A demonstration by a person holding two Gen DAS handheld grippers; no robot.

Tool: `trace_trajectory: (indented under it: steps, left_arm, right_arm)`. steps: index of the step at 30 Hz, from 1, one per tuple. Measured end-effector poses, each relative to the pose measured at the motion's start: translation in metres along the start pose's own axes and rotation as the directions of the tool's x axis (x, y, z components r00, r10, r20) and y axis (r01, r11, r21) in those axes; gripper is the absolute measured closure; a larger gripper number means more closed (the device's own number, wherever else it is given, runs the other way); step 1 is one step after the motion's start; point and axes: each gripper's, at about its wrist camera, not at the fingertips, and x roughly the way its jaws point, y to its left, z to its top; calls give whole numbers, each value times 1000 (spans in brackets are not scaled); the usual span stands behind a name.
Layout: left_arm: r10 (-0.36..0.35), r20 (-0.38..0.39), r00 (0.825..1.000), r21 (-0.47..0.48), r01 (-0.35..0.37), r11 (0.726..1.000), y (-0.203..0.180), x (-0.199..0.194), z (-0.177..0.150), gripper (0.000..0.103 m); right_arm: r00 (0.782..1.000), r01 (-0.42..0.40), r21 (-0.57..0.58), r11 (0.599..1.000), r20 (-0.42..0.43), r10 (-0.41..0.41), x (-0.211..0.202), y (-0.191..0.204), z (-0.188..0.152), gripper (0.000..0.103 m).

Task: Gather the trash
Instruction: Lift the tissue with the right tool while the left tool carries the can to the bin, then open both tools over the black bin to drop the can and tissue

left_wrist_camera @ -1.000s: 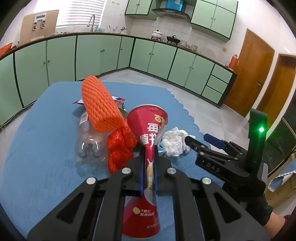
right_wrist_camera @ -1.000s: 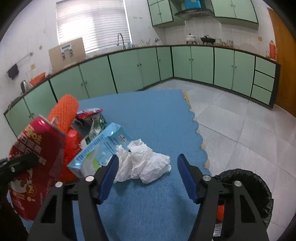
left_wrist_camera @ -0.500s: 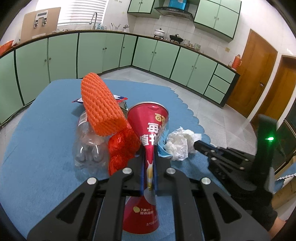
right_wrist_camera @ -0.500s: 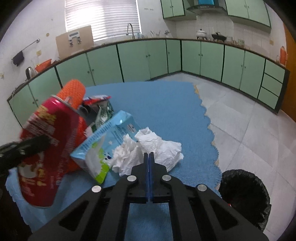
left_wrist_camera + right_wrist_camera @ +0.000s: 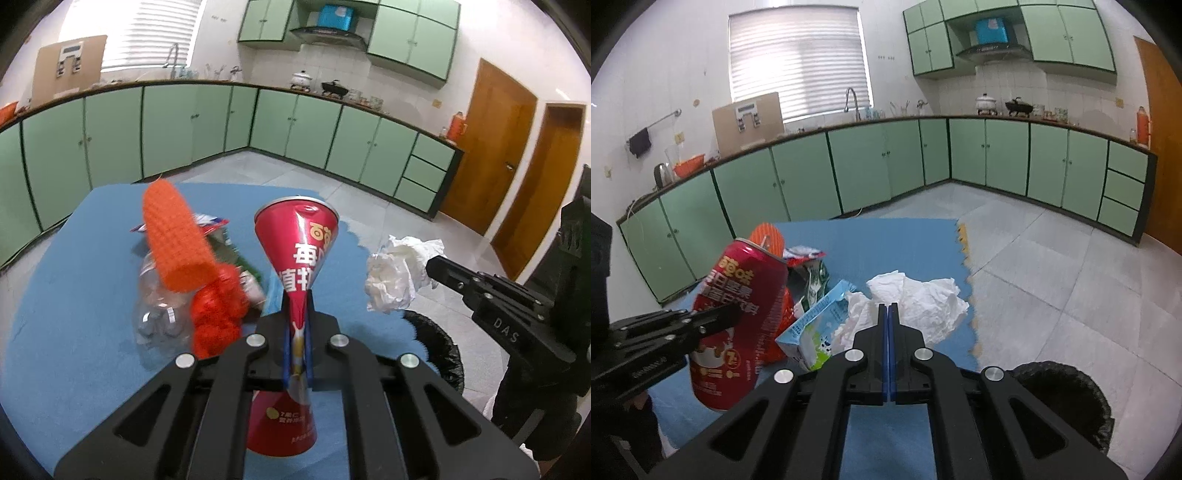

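Green-cabinet kitchen, blue mat [image 5: 74, 295]: your left gripper [image 5: 297, 314] is clamped on the squashed red can [image 5: 299, 258]; right gripper [image 5: 888, 314] pinches white tissue [image 5: 923, 299], jaws closed, w/ black bin [image 5: 1067, 398] just below.

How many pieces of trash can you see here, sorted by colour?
Red: 2, crushed red can and red mesh bag.
Orange: 1, orange foam net.
White: 1, crumpled tissue.
Clear: 1, plastic bottle.
Blue: 1, milk carton.
Total: 6.
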Motion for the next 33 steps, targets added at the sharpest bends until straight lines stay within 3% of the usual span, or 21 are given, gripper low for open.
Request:
trace_trajectory:
  steps: [9,17,25,33]
  left_arm:
    - [-103,-2,995,72,103,992,-60,16,11,99]
    - [-213,-33,976,146,216,965,-125,48,11,99]
    - [-289,-94,953,197,302,933,-185,93,0,99]
    - [-308,-156,938,235,338,911,-222,140,-20,99]
  right_arm:
    - [993,105,43,994,51,-107,-45,-43,3,102]
    - [974,214,106,971,52,-221,-73,-90,-9,102]
    - [952,303,176,937,-2,-307,-82,-145,-38,102]
    - [938,347,223,911,-76,-339,-70,-187,-71,103]
